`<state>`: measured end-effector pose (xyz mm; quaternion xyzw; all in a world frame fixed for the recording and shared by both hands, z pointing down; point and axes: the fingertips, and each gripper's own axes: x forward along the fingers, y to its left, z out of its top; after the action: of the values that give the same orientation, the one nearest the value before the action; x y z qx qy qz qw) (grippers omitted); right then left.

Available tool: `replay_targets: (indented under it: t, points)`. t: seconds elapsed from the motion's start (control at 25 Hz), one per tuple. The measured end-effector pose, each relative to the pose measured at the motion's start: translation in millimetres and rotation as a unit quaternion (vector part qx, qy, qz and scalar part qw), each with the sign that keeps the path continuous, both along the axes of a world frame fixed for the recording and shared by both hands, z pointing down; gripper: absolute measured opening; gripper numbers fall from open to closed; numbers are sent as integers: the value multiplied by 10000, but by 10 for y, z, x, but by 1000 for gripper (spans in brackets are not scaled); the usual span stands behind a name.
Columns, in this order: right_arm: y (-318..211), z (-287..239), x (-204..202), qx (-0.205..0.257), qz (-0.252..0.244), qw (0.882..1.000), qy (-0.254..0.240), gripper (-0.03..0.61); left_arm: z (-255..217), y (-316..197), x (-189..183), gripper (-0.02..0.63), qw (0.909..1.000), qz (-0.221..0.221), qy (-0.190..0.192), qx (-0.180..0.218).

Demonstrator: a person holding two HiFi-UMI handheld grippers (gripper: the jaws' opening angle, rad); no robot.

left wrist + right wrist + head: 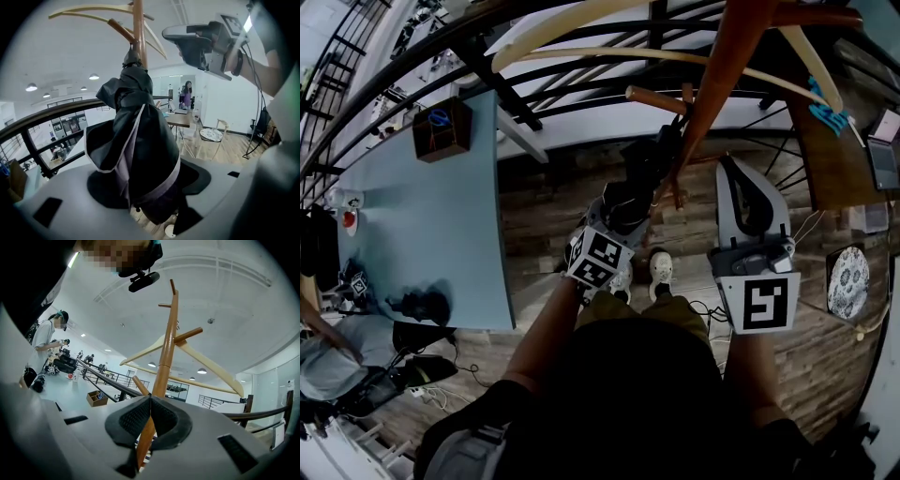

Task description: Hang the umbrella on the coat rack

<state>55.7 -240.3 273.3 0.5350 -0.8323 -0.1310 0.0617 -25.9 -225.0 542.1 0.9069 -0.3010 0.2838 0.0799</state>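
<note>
Here, left tool (147, 197) seemingly clamps the black umbrella (136, 140) (against the coat rack (138, 28)); right tool (150, 416) has jaws together, empty.

No word, number or brand can be read anywhere in these views. The only printed signs are black-and-white square markers. One is on the white cube (598, 257) of the left gripper (150, 197) and one is on the white cube (757, 302) of the right gripper (148, 423). Both are coded block patterns, not letters.
</note>
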Motion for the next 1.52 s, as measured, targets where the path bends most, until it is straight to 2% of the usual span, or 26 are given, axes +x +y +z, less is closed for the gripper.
replay_targets:
  t: [0.16, 0.44, 0.68, 0.88, 1.24, 1.36, 1.52]
  points:
    - [11, -7, -19, 34, 12, 10000, 16, 31, 53, -62, 22, 281, 9998, -131, -104, 88]
    - [56, 73, 14, -46, 102, 9999, 75, 31, 146, -155, 193, 284, 9997, -237, 27, 32]
    - [57, 234, 66, -263, 176, 9994, 171, 31, 260, -431, 259, 284, 9987, -343, -43, 367]
    - [28, 258, 101, -288, 203, 9992, 161, 30, 274, -573, 317, 284, 9980, -355, -82, 523]
    - [-58, 252, 77, -238, 145, 9995, 137, 30, 301, -636, 367, 288, 9984, -265, -35, 508]
    - [-84, 261, 90, -245, 178, 9995, 92, 30, 320, -636, 365, 326, 9987, -211, 2, 464]
    - [-119, 269, 61, -226, 147, 9996, 103, 31, 300, -655, 341, 397, 9988, -161, 269, 369]
